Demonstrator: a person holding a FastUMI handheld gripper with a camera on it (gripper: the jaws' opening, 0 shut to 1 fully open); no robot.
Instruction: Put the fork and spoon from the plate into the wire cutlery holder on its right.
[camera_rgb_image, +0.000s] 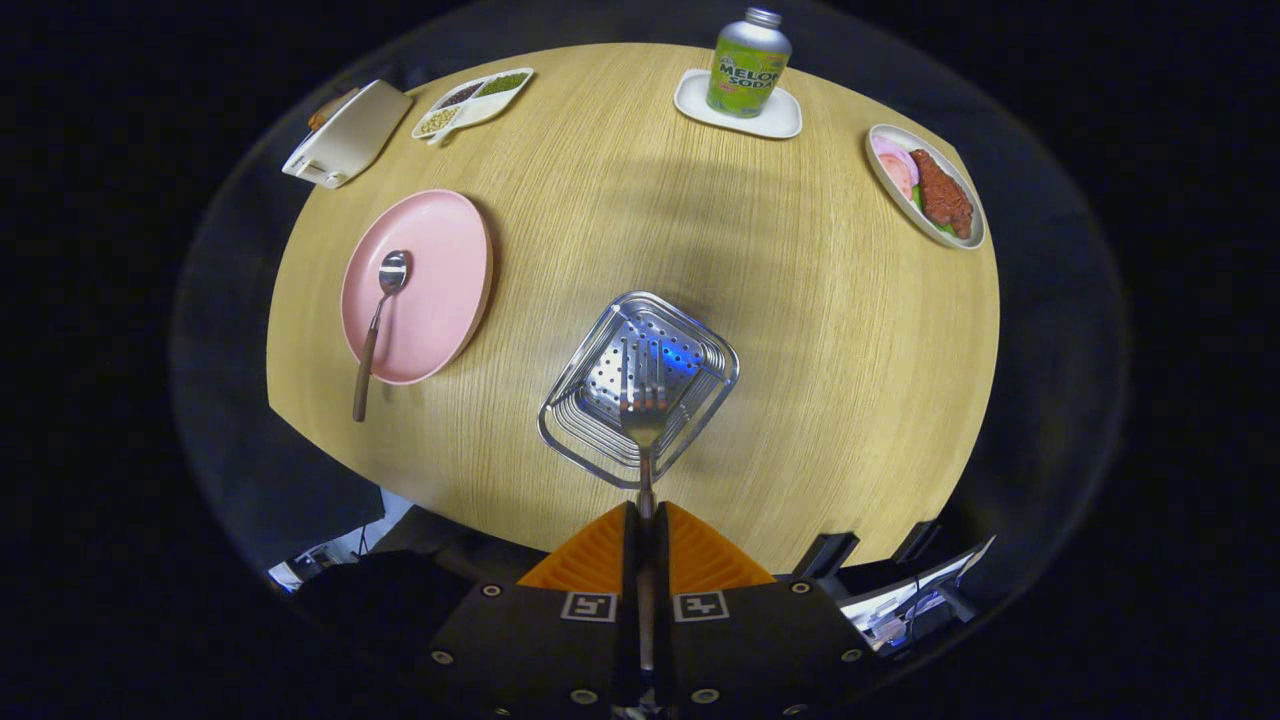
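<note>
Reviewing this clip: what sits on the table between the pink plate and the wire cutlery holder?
Nothing: the gripper view shows bare wood table between pink plate and wire cutlery holder. The gripper holds the fork over the holder; the spoon lies on the plate.

Steel forks (643, 410): one
Wooden-handled spoons (378, 318): one
Pink round plates (440, 250): one
Square wire cutlery holders (570, 420): one
Green soda bottles (748, 62): one
</note>
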